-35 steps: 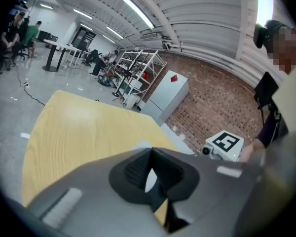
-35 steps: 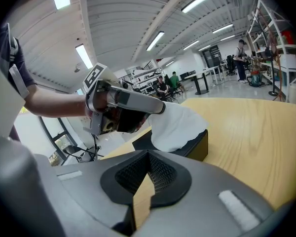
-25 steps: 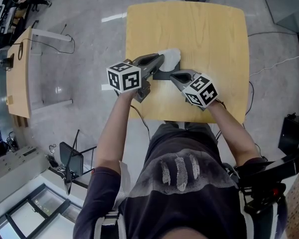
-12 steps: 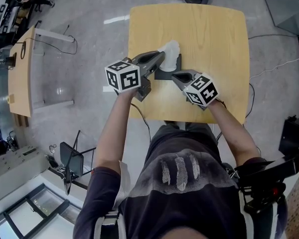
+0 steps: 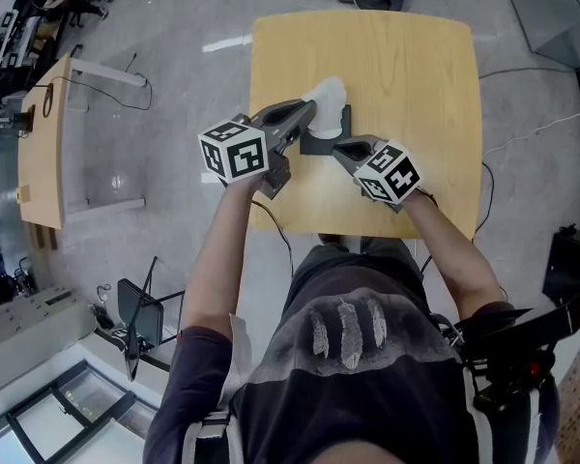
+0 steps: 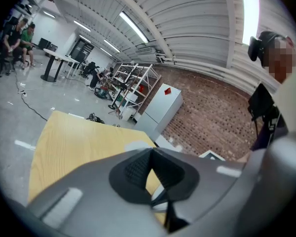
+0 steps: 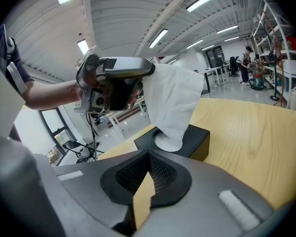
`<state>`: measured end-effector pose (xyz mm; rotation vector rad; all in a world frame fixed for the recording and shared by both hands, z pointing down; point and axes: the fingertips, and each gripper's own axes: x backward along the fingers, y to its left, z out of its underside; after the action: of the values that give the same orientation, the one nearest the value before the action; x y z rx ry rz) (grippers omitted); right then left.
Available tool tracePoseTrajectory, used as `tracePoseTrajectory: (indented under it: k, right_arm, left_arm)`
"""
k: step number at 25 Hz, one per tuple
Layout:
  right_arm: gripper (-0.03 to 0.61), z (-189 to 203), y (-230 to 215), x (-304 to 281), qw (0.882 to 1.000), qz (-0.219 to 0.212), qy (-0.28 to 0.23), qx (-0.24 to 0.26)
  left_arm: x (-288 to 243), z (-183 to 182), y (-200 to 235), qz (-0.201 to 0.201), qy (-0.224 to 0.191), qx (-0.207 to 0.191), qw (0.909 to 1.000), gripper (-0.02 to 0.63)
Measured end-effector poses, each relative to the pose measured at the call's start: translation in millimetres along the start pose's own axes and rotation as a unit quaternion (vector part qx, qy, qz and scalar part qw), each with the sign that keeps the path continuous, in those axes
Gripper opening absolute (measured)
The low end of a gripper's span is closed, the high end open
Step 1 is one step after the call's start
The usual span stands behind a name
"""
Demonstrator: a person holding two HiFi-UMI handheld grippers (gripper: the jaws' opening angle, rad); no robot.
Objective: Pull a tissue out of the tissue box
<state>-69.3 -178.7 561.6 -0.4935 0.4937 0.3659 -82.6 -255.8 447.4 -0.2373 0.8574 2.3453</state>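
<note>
The fingers [image 7: 164, 176] of our right gripper [image 7: 148, 154] were closed on nothing, just short of the black tissue box [image 7: 197, 135]. Beyond, our left gripper [image 7: 149, 69] pinched the top of the tissue [image 7: 175, 100], which was drawn upward with its lower end still in the slot. We judged the pull mostly done, with only freeing the tissue left.

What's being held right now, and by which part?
The left gripper pinches the tissue at its top; the right gripper holds nothing.
</note>
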Motion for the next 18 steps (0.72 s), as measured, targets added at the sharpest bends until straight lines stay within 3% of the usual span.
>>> tracePoseTrajectory:
  k: [10, 18]
  right_arm:
    - [-0.003, -9.5, -1.2, 24.4, 0.999, -0.002, -0.038, -0.012]
    - [-0.003, -21.3, 19.8, 31.3, 0.997, 0.012, -0.057, -0.046]
  left_arm:
    - [9.5, -14.2, -9.1, 0.009, -0.035, -0.002, 0.9993, 0.003]
    - [56.3, -15.5, -13.7, 0.011, -0.059, 0.001, 0.9982, 0.003]
